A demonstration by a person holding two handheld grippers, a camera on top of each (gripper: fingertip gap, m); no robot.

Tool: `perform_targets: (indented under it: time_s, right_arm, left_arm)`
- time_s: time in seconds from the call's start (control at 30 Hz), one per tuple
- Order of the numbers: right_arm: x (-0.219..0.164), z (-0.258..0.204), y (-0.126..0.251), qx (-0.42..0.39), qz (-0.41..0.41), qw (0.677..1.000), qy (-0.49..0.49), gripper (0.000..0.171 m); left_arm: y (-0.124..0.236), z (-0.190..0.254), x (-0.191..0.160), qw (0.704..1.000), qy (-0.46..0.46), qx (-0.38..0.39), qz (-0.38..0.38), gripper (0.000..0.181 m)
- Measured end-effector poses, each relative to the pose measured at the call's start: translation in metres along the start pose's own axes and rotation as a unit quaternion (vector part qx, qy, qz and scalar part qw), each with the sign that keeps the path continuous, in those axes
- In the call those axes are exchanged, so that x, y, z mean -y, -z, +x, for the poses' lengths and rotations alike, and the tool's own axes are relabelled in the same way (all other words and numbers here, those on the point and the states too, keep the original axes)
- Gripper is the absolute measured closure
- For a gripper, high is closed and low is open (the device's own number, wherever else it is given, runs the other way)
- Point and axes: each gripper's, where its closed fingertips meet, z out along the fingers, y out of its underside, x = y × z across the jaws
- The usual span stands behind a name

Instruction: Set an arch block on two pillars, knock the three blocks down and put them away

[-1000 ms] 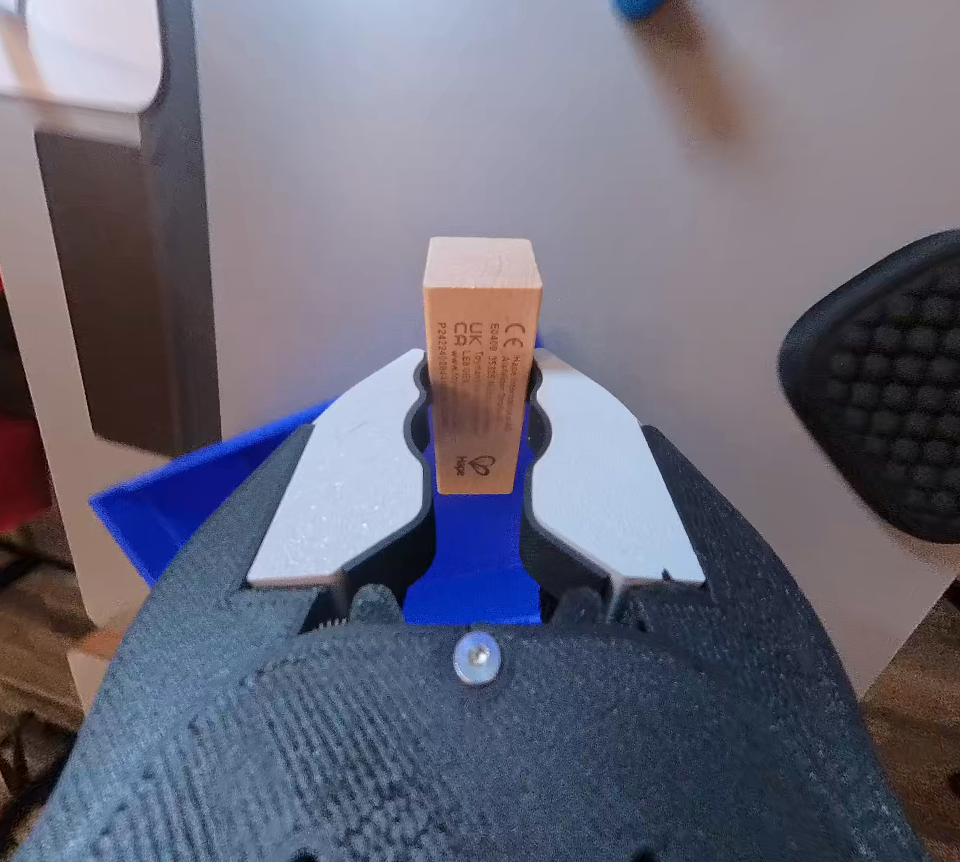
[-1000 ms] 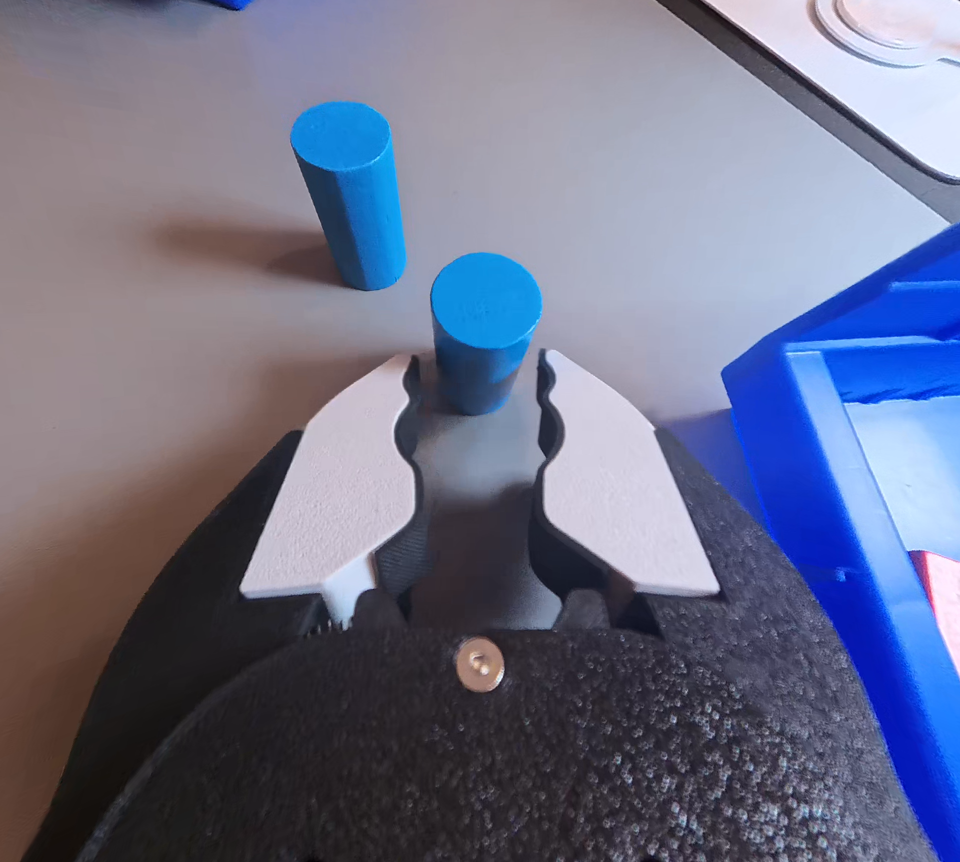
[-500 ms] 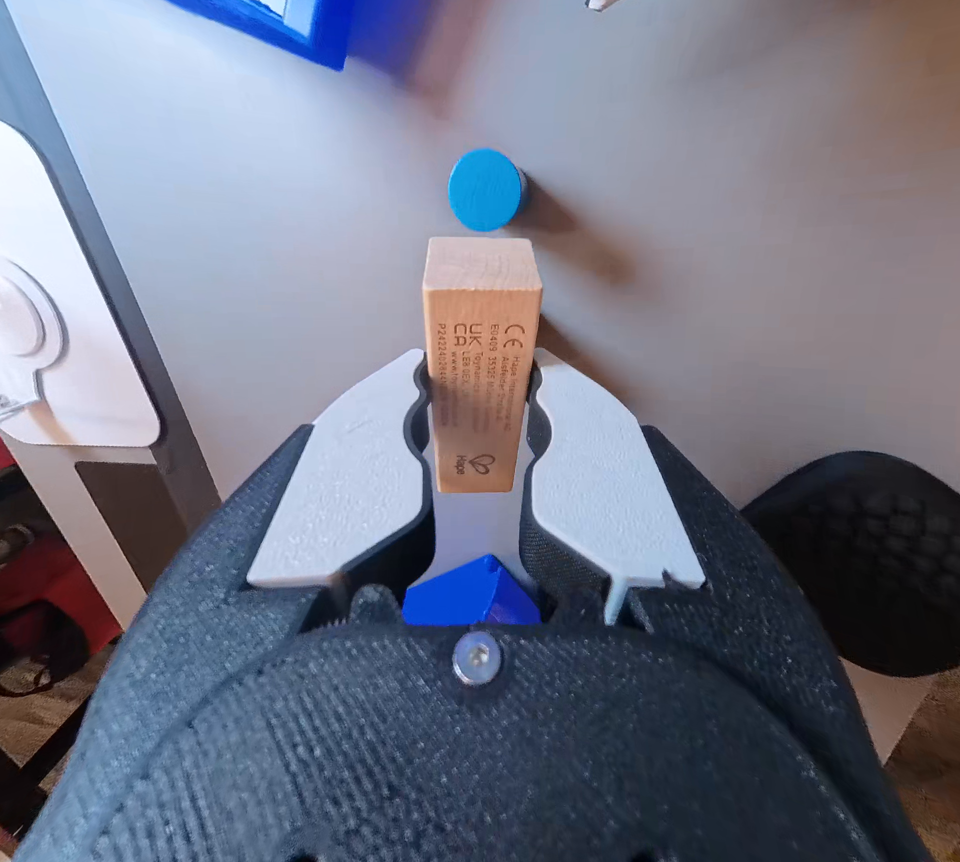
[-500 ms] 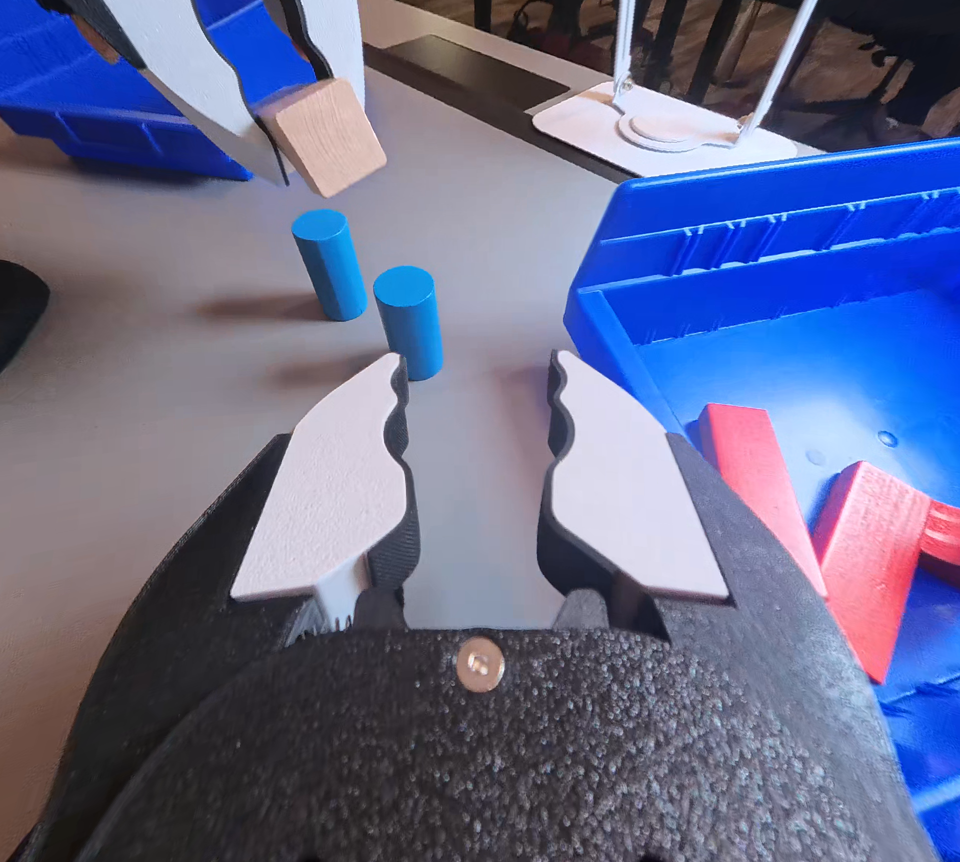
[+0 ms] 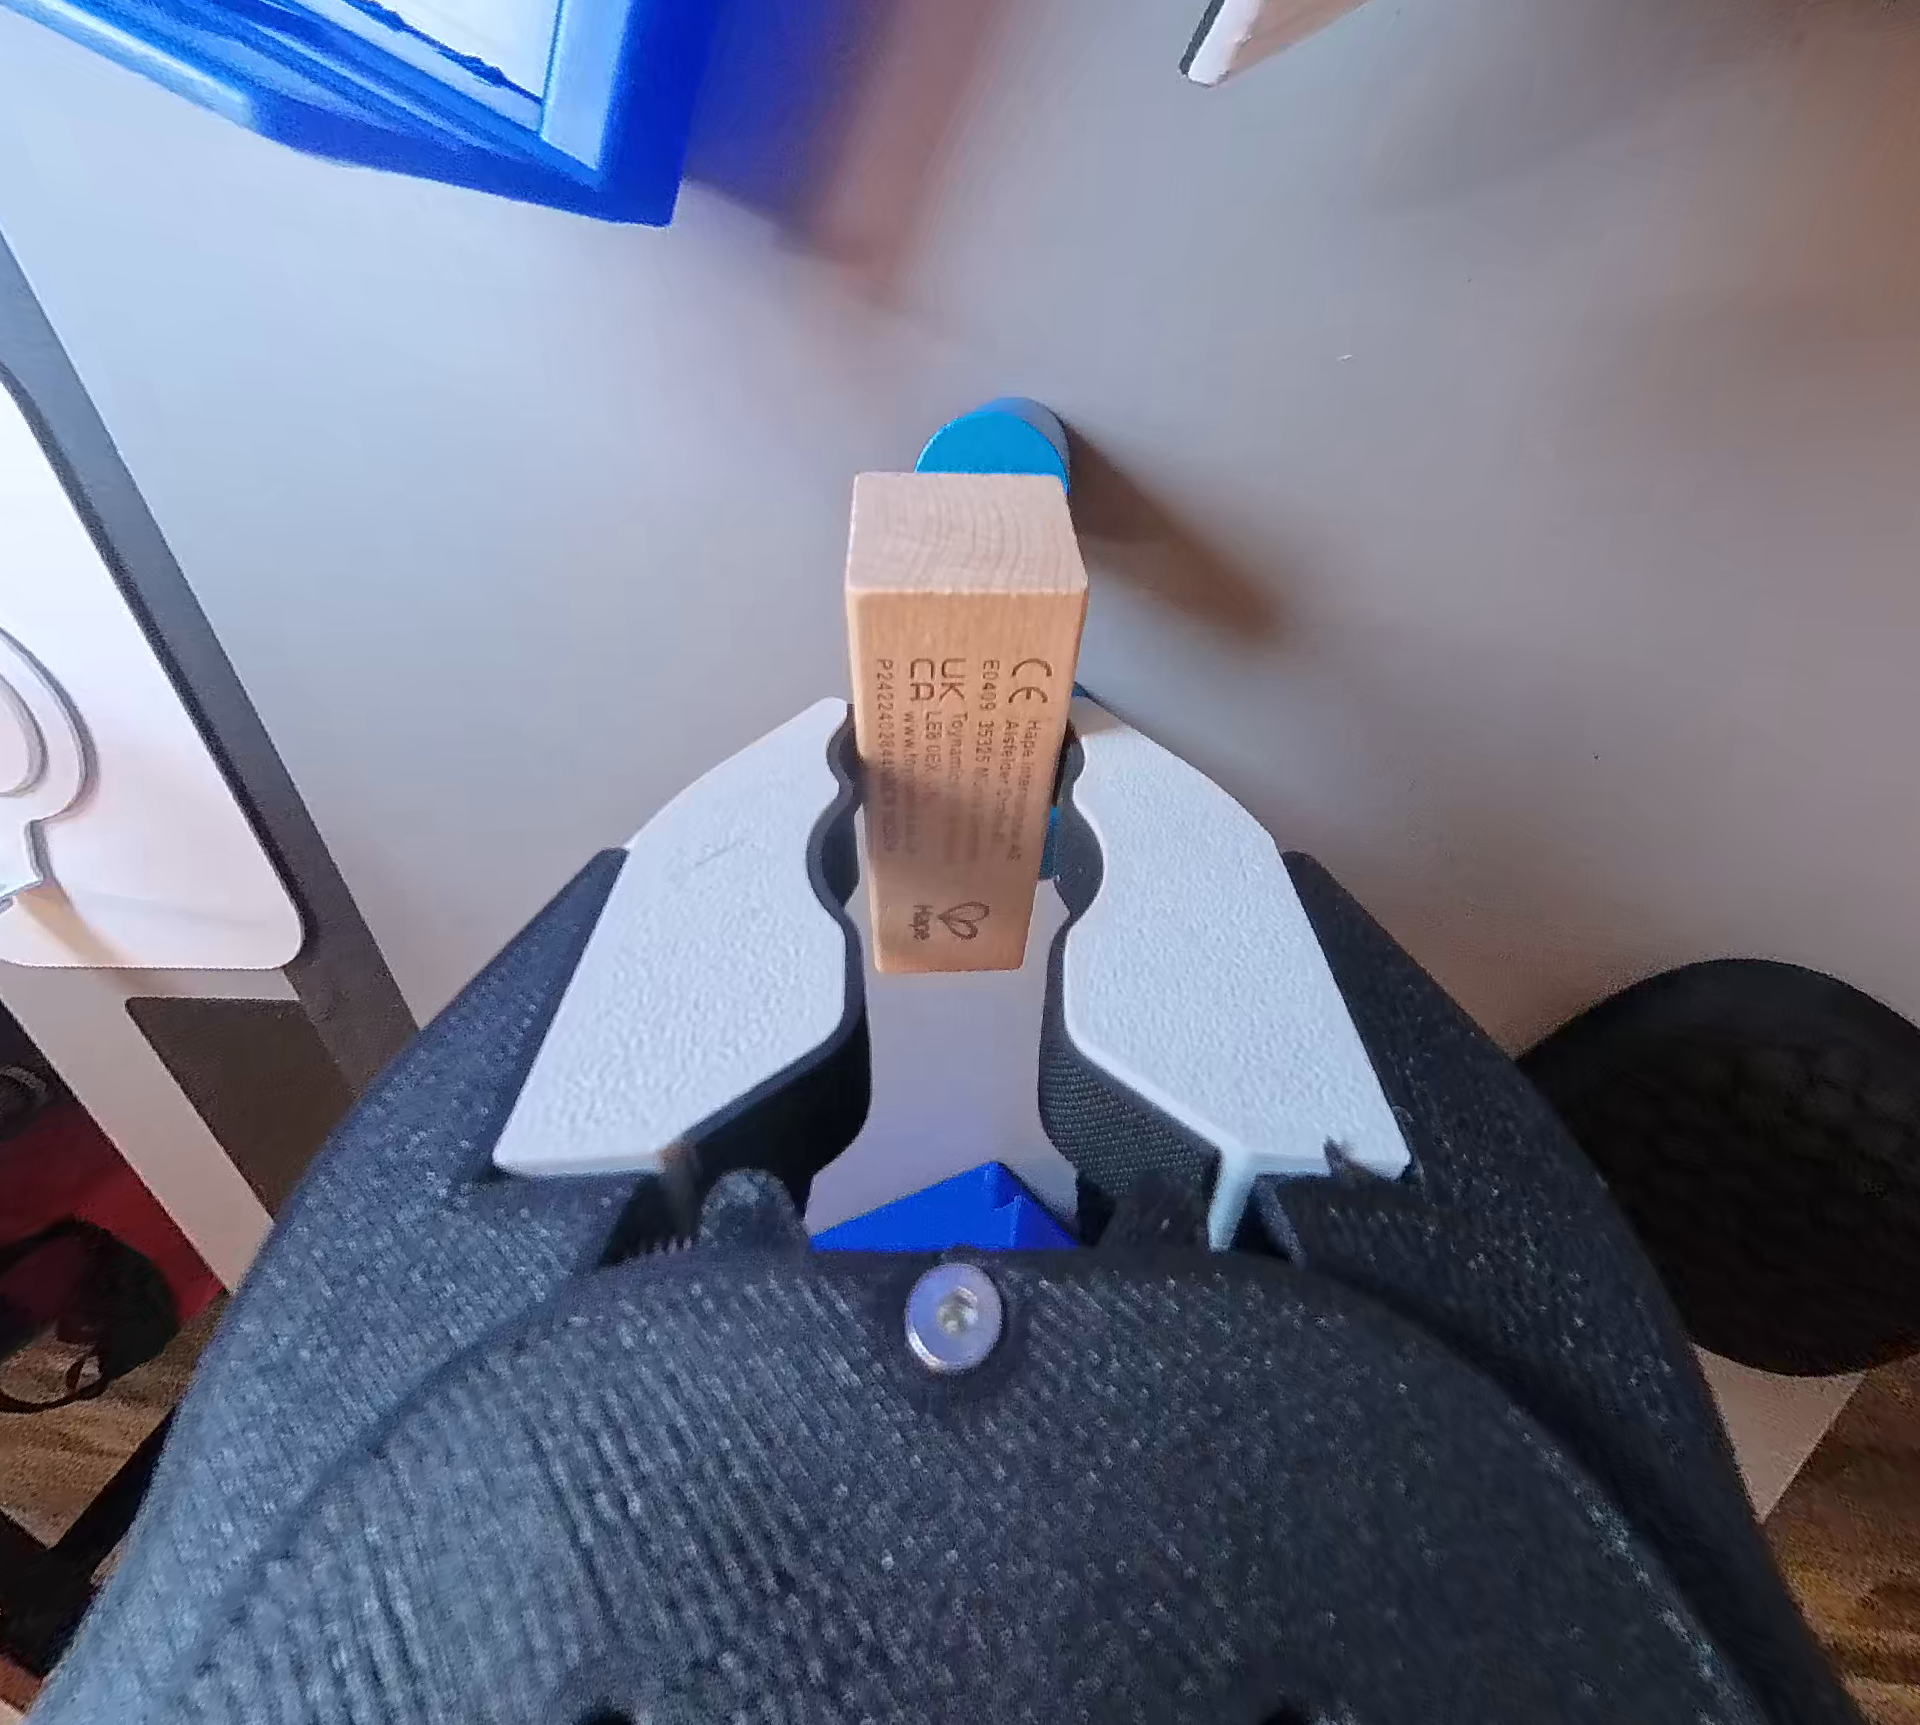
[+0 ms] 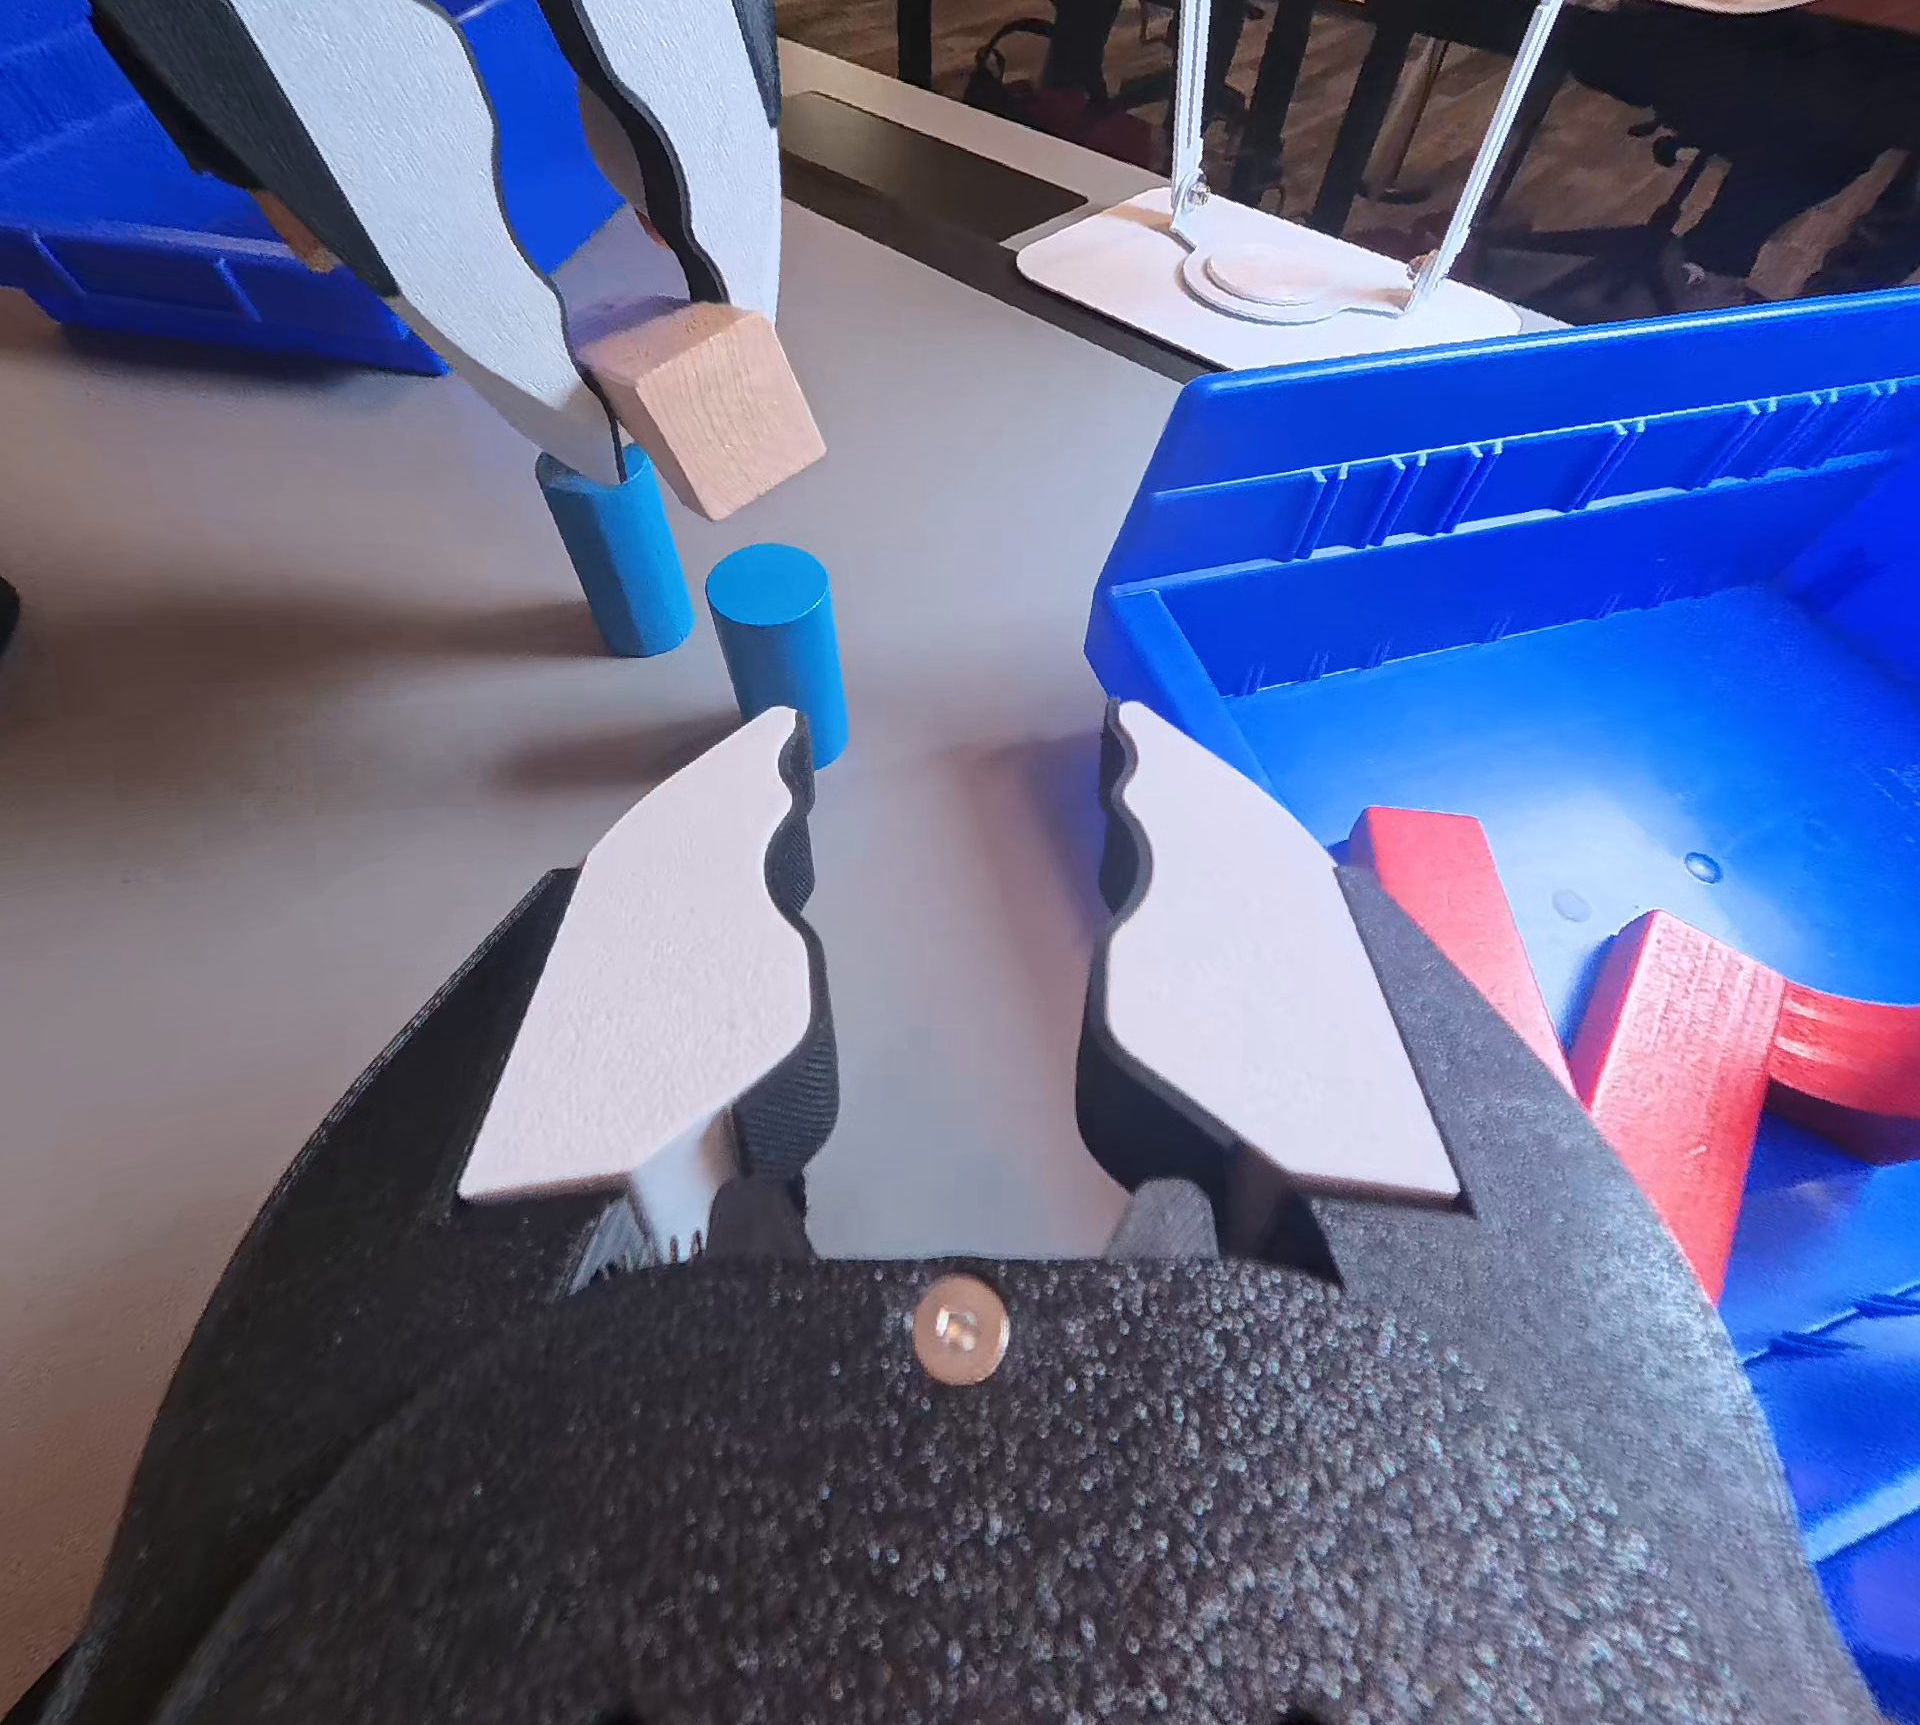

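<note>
Natural-wood arch block (image 5: 966, 719) sits clamped between the two fingers of the left hand-held gripper (image 5: 961, 740), long axis pointing forward out of the jaws, printed face toward the camera. In the right wrist view the same block (image 6: 717, 418) is held tilted in the air above the two pillars, its lower corner just above and between them; not resting on either.

Two blue wooden cylinder pillars stand upright on the grey tabletop (image 6: 260, 792), near each other but not touching: far pillar (image 6: 618, 563) directly under the left gripper's fingertip, top hidden; near pillar (image 6: 774, 636) with its round top fully visible. From the left wrist view only one pillar top (image 5: 992, 444) shows, just beyond the block's end.

Right hand-held gripper (image 6: 951, 740) is empty, fingers spread apart, low over the tabletop just in front of the near pillar.

Blue plastic bin (image 6: 1455, 470) lies to the right, holding red wooden blocks (image 6: 1662, 1031). A second blue bin (image 6: 156, 262) sits behind the left gripper. White lamp base (image 6: 1268, 293) at the far table edge.
</note>
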Motion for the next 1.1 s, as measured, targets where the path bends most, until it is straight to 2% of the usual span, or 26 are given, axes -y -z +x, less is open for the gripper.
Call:
perform_targets:
  time_s: [0.03,0.4,1.1]
  right_arm:
    - [0.0,0.0,0.0,0.001,-0.001,1.0,0.0,0.118]
    - [0.0,-0.002,0.0,0.002,-0.002,1.0,0.003,0.118]
    - [-0.003,-0.003,-0.001,0.004,-0.008,1.0,0.004,0.118]
  left_arm:
    - [-0.002,0.001,0.0,1.0,0.002,-0.002,-0.004,0.146]
    - [-0.017,0.008,-0.005,0.997,0.045,-0.039,-0.058,0.146]
    - [-0.021,0.004,0.003,0.997,0.061,-0.046,-0.029,0.146]
